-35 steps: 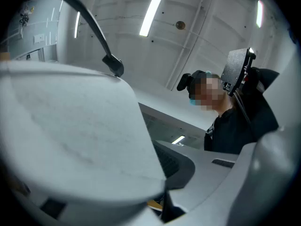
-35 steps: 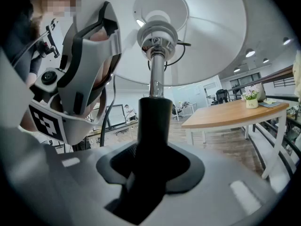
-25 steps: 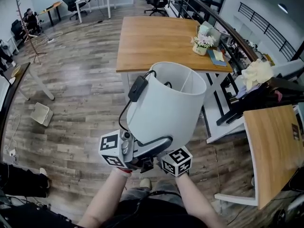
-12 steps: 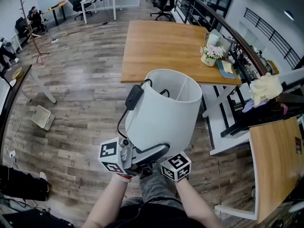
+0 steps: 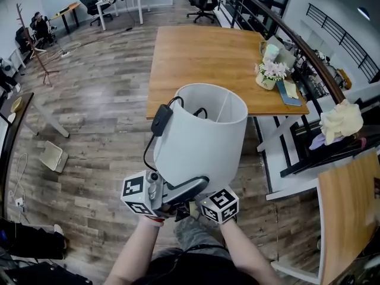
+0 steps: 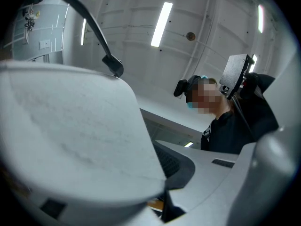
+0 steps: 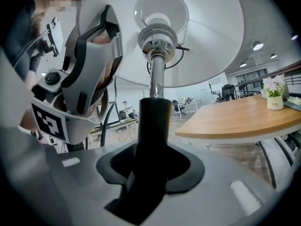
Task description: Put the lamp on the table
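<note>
Open office, plank floor (image 5: 101, 100). The wooden desk (image 5: 202, 64) is just ahead, its near-left part bare, with 1 flower pot (image 5: 270, 76) by its right edge.

The lamp (image 5: 202, 135) hangs in the air before you, over floor, short of the desk edge. It is tilted, shade mouth up and away.

Your left hand-held gripper (image 5: 189, 189) looks clenched on the shade's lower rim. Your right hand-held gripper (image 7: 149, 171) is clamped round the black stem (image 7: 153, 121). The base is not in view.

An inline switch (image 5: 160, 120) dangles on the cord at the shade's left.

Carry the weight on the stem. Pinch the shade lightly, since it probably creases. Level the lamp before lowering it, and keep the cord out from under the base.
</note>
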The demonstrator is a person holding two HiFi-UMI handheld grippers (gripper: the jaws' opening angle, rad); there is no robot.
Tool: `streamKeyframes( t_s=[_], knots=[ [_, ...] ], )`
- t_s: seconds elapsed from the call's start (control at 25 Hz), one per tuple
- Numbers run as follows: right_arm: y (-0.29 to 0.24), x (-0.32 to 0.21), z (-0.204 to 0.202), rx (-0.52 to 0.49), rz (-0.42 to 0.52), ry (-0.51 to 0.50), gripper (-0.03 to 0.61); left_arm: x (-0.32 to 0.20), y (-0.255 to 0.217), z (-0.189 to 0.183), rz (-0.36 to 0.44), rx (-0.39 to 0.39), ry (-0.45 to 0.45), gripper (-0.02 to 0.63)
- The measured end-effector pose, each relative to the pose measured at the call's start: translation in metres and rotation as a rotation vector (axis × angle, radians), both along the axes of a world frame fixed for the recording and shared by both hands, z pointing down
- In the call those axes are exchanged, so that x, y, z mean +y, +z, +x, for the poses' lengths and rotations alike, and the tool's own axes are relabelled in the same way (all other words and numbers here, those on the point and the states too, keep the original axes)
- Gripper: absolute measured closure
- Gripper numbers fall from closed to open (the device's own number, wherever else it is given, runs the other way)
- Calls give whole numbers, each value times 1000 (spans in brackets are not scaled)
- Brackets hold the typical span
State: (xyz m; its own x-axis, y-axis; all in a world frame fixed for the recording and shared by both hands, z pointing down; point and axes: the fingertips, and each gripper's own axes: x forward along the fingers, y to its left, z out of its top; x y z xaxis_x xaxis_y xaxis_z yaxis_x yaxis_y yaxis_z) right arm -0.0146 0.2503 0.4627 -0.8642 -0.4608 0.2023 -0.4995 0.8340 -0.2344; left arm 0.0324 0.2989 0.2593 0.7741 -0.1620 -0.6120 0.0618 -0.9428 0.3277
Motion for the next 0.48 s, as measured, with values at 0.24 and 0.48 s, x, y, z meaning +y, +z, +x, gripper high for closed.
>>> streamKeyframes(
  t_s=[0.24, 0.48],
  knots=[
    [-2, -61, -3, -10, 8, 8, 410, -58, -1, -1, 10, -12, 13, 588],
    [-3, -108, -6, -5, 23, 12, 410, -102, -2, -6, 23, -4, 23, 588]
  ],
)
